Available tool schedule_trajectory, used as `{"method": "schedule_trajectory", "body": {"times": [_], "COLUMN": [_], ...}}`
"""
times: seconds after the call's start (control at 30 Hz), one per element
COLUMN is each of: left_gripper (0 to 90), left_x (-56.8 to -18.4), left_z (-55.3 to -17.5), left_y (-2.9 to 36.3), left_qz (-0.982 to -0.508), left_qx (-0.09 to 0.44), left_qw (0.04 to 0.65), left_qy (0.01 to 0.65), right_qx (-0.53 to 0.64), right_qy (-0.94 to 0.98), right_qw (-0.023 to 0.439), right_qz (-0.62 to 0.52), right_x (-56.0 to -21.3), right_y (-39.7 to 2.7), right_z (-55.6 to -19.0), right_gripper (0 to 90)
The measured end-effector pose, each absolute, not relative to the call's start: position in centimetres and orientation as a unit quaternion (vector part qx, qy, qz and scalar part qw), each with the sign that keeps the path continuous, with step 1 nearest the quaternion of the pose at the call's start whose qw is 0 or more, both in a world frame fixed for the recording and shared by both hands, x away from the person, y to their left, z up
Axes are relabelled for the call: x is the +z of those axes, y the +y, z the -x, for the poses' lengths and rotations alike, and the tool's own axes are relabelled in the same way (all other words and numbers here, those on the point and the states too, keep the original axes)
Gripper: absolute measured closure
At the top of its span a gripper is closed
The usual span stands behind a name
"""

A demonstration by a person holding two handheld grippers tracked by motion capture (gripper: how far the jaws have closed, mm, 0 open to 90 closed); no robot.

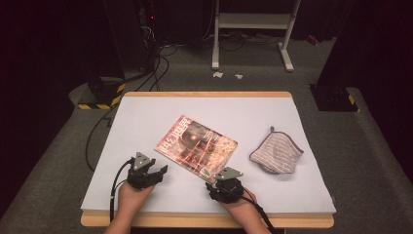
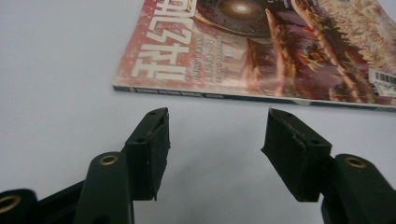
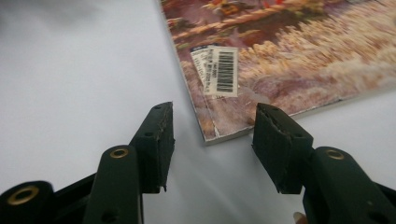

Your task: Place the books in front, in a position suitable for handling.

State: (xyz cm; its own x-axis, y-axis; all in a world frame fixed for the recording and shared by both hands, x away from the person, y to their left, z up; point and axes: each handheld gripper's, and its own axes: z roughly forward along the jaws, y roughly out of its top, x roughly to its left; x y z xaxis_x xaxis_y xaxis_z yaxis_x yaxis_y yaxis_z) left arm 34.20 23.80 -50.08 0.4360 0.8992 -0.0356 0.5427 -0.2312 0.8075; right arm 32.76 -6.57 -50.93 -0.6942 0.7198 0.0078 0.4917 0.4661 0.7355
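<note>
Here the magazine lies at twelve o'clock of the right tool, corner between its spread jaws; the left tool, also spread, sits short.

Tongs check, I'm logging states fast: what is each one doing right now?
Left tongs: open, nothing between them.
Right tongs: open, astride the magazine corner, not gripping.

This looks like a lab or recording studio rather than a home. Beyond the fingers, past the far edge of the white-covered desk, lies grey carpet with black cables trailing to dark equipment, a white metal stand (only its legs visible), yellow-and-black hazard-striped bases, and black surroundings.
</note>
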Motion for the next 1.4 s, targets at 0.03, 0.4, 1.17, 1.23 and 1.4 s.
{"method": "schedule_trajectory", "body": {"times": [0.03,0.4,1.17,1.23,1.4], "left_gripper": [40.5,39.9,36.4,36.0,35.7], "left_x": [-50.1,-50.0,-50.5,-50.5,-50.5], "left_z": [-34.1,-33.2,-33.5,-33.5,-33.6], "left_y": [23.9,24.2,23.0,23.1,23.0], "left_qz": [-0.750,-0.748,-0.760,-0.760,-0.761], "left_qx": [0.227,0.236,0.222,0.222,0.221], "left_qw": [0.393,0.390,0.391,0.391,0.390], "left_qy": [0.481,0.483,0.469,0.469,0.469], "right_qx": [0.371,0.376,0.363,0.360,0.363], "right_qy": [0.845,0.868,0.799,0.801,0.806], "right_qw": [0.150,0.137,0.219,0.201,0.183], "right_qz": [-0.355,-0.292,-0.426,-0.434,-0.430], "right_x": [-50.9,-51.0,-49.1,-49.7,-50.5], "right_y": [-6.1,-1.5,-9.2,-9.2,-8.7], "right_z": [-32.7,-32.6,-43.1,-43.6,-43.2], "right_gripper": [48.3,47.3,37.7,37.6,37.3]}}
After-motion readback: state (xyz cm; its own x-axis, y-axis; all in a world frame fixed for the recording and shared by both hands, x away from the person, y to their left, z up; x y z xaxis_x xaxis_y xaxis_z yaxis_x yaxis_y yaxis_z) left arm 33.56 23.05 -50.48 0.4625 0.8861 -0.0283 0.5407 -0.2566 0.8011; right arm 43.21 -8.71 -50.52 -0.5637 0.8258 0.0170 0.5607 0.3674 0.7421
